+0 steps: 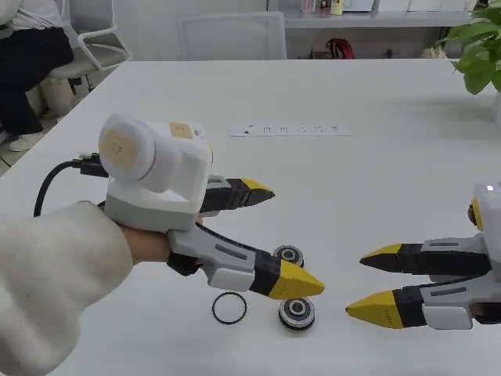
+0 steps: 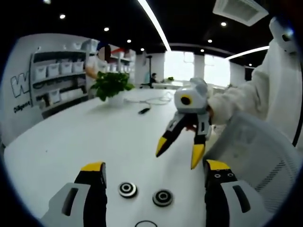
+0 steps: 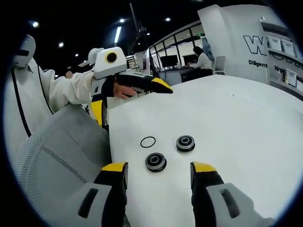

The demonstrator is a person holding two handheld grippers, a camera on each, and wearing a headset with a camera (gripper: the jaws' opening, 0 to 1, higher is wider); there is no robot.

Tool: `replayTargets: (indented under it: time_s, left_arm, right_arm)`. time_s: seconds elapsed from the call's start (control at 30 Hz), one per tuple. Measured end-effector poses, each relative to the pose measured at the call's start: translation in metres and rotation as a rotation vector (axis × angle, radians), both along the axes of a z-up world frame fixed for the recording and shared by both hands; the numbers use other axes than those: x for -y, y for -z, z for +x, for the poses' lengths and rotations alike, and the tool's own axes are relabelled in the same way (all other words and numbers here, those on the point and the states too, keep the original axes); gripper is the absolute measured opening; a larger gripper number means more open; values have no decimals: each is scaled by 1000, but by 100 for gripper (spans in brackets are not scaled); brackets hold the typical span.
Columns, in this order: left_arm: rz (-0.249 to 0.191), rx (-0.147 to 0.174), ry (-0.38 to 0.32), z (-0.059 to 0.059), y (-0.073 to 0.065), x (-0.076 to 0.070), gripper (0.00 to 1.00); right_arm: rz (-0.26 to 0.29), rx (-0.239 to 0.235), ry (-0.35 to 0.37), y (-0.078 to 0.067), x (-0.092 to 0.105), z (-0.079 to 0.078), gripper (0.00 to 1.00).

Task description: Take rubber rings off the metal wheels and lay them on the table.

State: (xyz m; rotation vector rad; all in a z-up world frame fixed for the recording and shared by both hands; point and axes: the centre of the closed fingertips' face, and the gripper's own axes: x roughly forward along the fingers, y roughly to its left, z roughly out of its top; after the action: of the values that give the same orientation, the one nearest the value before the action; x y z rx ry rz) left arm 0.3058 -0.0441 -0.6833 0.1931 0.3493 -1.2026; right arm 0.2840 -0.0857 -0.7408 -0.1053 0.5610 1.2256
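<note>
Left hand-held gripper (image 1: 296,239): jaws wide apart, empty, over white desk (image 1: 368,180). Thin black rubber ring (image 1: 229,308) lies flat and loose on the desk. Just right of it, two small black-and-silver metal wheels (image 1: 297,312) lie flat, axles up. Right hand-held gripper (image 1: 356,285): jaws parted, empty, tips toward the wheels.

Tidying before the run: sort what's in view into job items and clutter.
Job: near metal wheel, far metal wheel, loose rubber ring, left gripper, right gripper, both open.
Just lying about: power strip, potted plant, chair.
</note>
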Motion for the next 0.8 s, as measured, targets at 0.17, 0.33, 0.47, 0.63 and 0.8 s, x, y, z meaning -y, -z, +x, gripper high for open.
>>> replayTargets:
  time_s: [0.17,0.33,0.47,0.63,0.8]
  left_arm:
    - [14,-3,4,4,9,4,87]
    - [21,-9,3,3,24,3,87]
    - [17,-23,-8,3,33,0,85]
    - [2,-21,-25,6,40,-4,81]
    - [-9,-14,-39,8,44,-6,77]
  right_arm:
    - [0,-8,-4,4,-2,4,50]
    - [-2,-15,-14,9,-3,7,50]
    - [-4,-29,-22,15,-4,8,49]
    - [1,-40,-29,20,-5,9,49]
    - [8,-53,-31,27,-8,9,47]
